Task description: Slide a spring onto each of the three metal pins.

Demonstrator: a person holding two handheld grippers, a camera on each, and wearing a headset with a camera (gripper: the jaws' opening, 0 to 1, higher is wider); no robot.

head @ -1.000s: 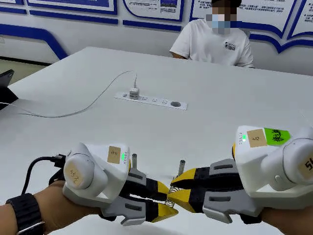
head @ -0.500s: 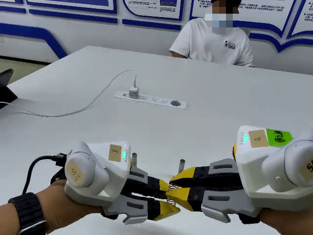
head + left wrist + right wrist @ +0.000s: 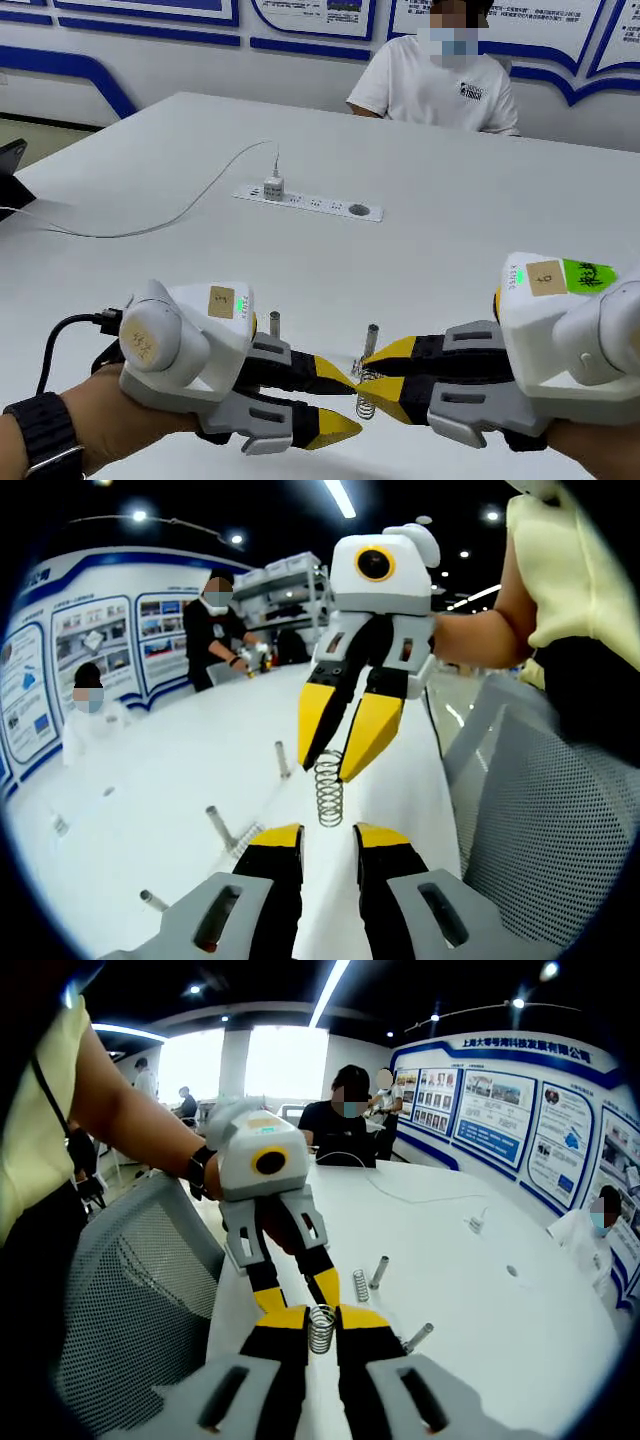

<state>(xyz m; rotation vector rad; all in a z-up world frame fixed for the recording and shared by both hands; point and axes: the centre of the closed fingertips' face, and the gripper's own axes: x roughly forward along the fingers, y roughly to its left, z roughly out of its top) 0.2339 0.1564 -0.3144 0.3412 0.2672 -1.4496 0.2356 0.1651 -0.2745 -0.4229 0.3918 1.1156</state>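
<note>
Seemingly nothing is done yet: the right tool (image 3: 320, 1320) clenches a coiled steel spring (image 3: 329, 790) over the white tabletop's (image 3: 300, 140) near edge, the left tool (image 3: 328, 835) gapes released, and three grey metal pins (image 3: 220, 828) look bare.

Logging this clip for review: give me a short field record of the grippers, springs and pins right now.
Right gripper: shut on one end of a spring
Left gripper: open, nothing between its jaws
Metal pins: three, standing on the white table
Second spring: upright by a pin; whether it is threaded on one, cannot tell
</note>
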